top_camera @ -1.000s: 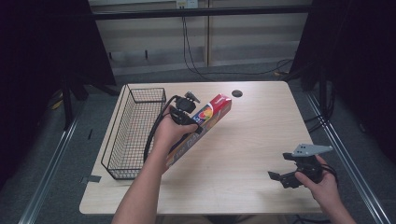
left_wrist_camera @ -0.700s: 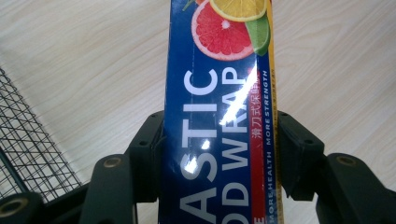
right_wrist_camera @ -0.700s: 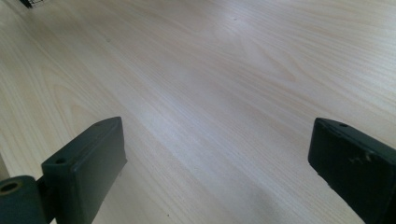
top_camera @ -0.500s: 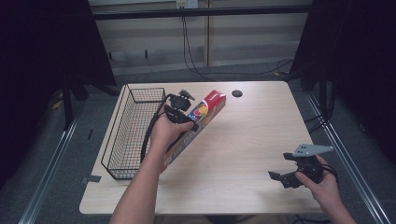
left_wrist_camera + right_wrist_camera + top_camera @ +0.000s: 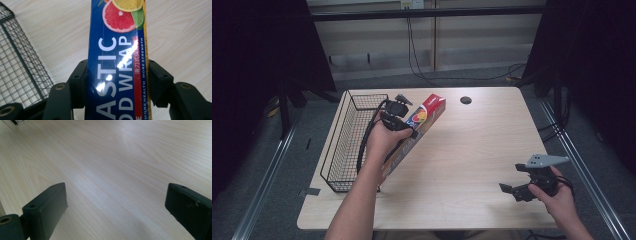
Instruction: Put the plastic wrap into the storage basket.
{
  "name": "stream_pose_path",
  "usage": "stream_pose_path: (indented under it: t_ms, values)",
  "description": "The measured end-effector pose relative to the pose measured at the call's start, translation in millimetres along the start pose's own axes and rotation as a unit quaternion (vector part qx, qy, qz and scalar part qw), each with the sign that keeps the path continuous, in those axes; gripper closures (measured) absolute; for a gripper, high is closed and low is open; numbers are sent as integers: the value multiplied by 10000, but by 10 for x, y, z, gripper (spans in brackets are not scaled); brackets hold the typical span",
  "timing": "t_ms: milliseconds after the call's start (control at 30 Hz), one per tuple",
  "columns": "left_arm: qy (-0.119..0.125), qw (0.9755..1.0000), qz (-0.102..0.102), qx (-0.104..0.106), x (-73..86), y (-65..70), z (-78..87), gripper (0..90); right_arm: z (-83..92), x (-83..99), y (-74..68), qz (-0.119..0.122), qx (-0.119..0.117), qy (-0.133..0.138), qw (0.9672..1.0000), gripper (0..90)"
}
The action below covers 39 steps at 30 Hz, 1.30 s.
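Left claw grips a box of plastic wrap beside the wire basket.

The left claw (image 5: 398,120) is clamped on the plastic wrap box (image 5: 418,131), its jaws pressing both long sides, just right of the black wire basket (image 5: 343,150) on the table (image 5: 472,150). The right claw (image 5: 518,192) hangs wide open and empty over bare wood near the front right corner.
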<state>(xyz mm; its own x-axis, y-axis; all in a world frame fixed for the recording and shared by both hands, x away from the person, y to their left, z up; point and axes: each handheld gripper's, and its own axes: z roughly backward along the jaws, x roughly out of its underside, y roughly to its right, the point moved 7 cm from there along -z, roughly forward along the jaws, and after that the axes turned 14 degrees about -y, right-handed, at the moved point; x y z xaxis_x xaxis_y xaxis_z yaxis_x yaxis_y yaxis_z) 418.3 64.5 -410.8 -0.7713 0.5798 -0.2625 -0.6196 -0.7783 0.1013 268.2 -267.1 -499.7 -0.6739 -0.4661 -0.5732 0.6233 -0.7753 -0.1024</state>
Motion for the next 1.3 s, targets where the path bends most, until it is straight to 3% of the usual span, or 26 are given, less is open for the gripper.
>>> stream_pose_path:
  t_ms: [667, 1300]
  values:
    - [-9, 9989, 419, -216, 194, -339, 142, 435, -13, 3, -1, -1, 11, -24, 10000, 37]
    - [64, 9943, 990, -389, 380, -624, 178, 434, -20, 8, -8, -17, -13, -38, 10000, 37]
